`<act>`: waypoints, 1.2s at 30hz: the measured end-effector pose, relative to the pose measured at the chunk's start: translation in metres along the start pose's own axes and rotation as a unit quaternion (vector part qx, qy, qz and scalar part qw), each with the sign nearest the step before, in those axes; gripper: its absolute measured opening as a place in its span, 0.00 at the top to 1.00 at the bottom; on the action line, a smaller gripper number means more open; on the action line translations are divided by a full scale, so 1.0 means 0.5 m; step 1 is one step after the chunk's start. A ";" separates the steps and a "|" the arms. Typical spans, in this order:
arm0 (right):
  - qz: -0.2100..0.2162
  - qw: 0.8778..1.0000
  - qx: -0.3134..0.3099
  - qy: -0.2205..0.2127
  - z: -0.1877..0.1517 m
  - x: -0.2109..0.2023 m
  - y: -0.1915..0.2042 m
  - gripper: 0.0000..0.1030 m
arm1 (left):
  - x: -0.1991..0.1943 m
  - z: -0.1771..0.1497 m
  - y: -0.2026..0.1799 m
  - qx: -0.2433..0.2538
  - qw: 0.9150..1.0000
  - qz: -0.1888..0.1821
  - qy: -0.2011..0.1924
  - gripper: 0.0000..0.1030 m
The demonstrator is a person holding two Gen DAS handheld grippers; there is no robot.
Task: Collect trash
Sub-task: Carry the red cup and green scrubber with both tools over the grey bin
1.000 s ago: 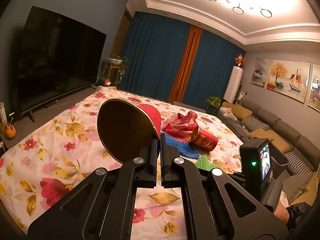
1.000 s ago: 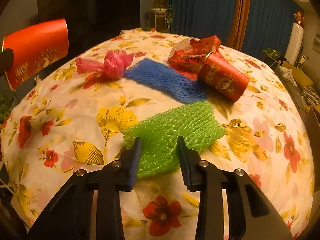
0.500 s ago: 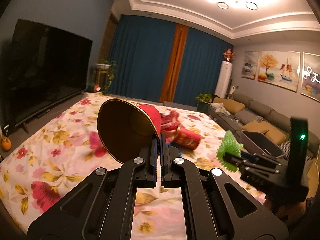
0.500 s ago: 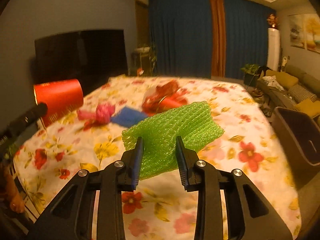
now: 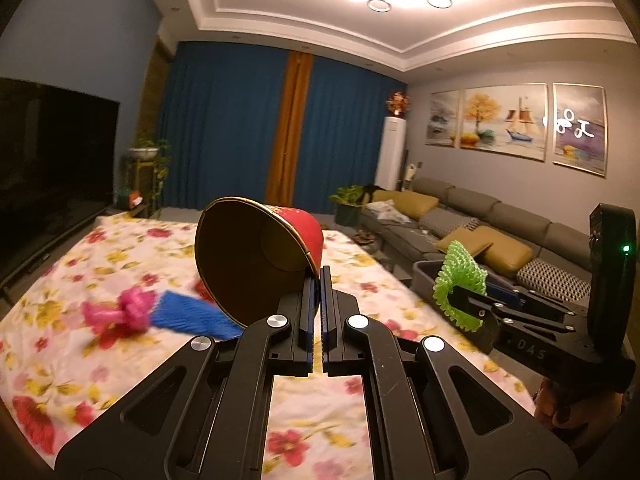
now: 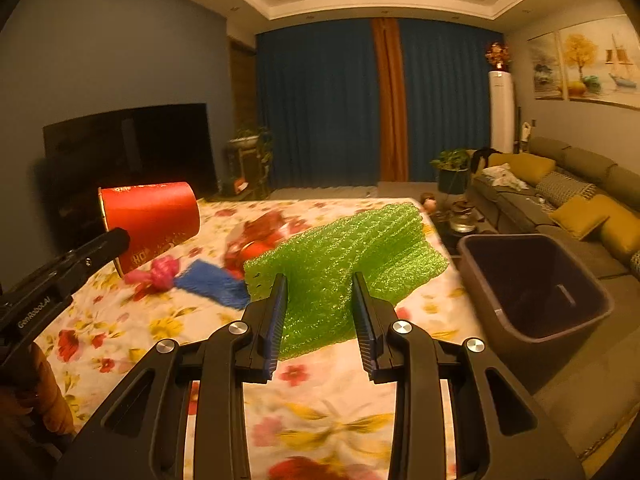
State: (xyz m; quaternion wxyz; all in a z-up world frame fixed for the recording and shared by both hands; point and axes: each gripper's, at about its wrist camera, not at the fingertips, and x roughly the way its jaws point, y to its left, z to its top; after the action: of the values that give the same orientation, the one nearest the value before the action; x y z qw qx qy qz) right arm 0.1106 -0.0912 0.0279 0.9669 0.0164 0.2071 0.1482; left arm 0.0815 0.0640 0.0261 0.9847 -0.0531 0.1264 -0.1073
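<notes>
- Left wrist view: the left tongs (image 5: 318, 312) are closed to a narrow slit, pinching the rim of the red cup (image 5: 260, 256), which lies tipped with its mouth toward the camera, above the floral tabletop (image 5: 80, 344).
- Right wrist view: the right tongs (image 6: 320, 316) are partly closed on the green foam net (image 6: 344, 264), held in the air just left of the dark bin (image 6: 536, 292), above the tabletop edge.

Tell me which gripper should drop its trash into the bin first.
Right. The right gripper holds the green foam net close beside the open bin, while the left gripper, holding the red cup, sits farther away over the table.
</notes>
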 end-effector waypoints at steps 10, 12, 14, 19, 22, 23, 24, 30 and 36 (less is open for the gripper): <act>-0.055 0.998 0.012 -0.039 0.043 -0.062 -0.131 0.68 | 0.084 0.038 -0.109 0.028 0.999 -0.046 0.001 0.99; -0.067 0.997 0.017 -0.046 0.049 -0.070 -0.158 0.68 | 0.107 0.052 -0.144 0.036 0.998 -0.058 0.000 0.99; -0.078 0.995 0.022 -0.053 0.054 -0.076 -0.183 0.68 | 0.129 0.062 -0.182 0.045 0.996 -0.071 -0.001 0.99; -0.095 0.993 0.037 -0.063 0.068 -0.093 -0.259 0.68 | 0.179 0.077 -0.254 0.060 0.994 -0.096 -0.004 0.99; -0.106 0.991 0.044 -0.068 0.073 -0.094 -0.295 0.68 | 0.217 0.076 -0.295 0.066 0.992 -0.110 0.000 0.99; -0.108 0.991 0.046 -0.069 0.072 -0.092 -0.297 0.68 | 0.228 0.077 -0.306 0.066 0.991 -0.113 0.002 0.99; -0.112 0.990 0.048 -0.070 0.073 -0.091 -0.309 0.68 | 0.239 0.077 -0.316 0.066 0.991 -0.117 0.004 0.99; -0.120 0.989 0.056 -0.074 0.075 -0.077 -0.352 0.68 | 0.301 0.070 -0.370 0.074 0.989 -0.131 0.011 0.99; -0.123 0.987 0.072 -0.071 0.071 -0.056 -0.396 0.68 | 0.352 0.059 -0.401 0.074 0.987 -0.144 0.025 0.99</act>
State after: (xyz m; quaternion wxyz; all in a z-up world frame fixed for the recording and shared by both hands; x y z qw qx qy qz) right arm 0.1562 -0.2873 0.0532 0.9863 0.0706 0.1488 0.0117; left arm 0.2157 -0.1679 0.0389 0.9568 0.0055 0.1338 -0.2580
